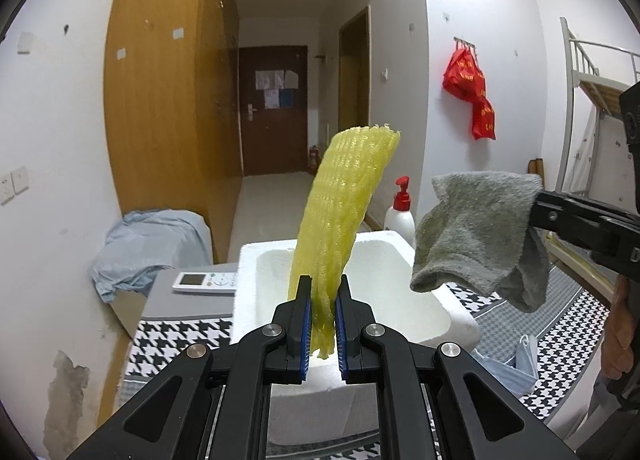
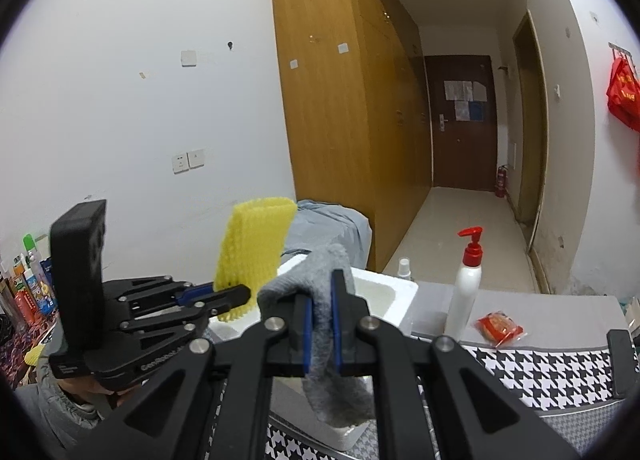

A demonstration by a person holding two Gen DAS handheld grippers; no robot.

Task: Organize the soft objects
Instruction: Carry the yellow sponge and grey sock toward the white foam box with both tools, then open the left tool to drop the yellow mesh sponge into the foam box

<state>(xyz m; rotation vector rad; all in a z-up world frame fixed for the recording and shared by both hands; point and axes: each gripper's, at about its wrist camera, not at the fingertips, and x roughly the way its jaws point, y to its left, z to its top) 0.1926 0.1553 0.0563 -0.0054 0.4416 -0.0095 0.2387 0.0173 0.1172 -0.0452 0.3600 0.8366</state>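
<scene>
Fingers, left: left gripper [image 1: 322, 320] is clenched on the lower end of the yellow foam net [image 1: 344, 212]; blue pads press it from both sides.
Fingers, right: right gripper [image 2: 321, 330] is clamped on the grey sock [image 2: 328, 324], which drapes between and below the pads.
Yellow foam net: stands up from the left gripper, leaning slightly right, held in the air above the white foam box [image 1: 384, 272]. From the right wrist it shows as a flat yellow mesh piece [image 2: 254, 256] beside the sock.
Grey sock: hangs from the right gripper [image 1: 538, 206], in the air over the right rim of the box [image 1: 476, 236].
White foam box: open top, sits on the worktop [image 1: 560, 324] with its black-and-white houndstooth cover.
Other things: white pump bottle [image 2: 466, 288] with red pump stands behind the box; red snack packet [image 2: 500, 327] lies near it; white remote control [image 1: 206, 282] lies left of the box; blue face mask [image 1: 516, 364] lies right of it.
Writing: raised lettering on the side of the left gripper's body, too small to read; gold characters on the red bags [image 1: 470, 94] hung on the wall, unreadable; the bottle's label cannot be made out.
</scene>
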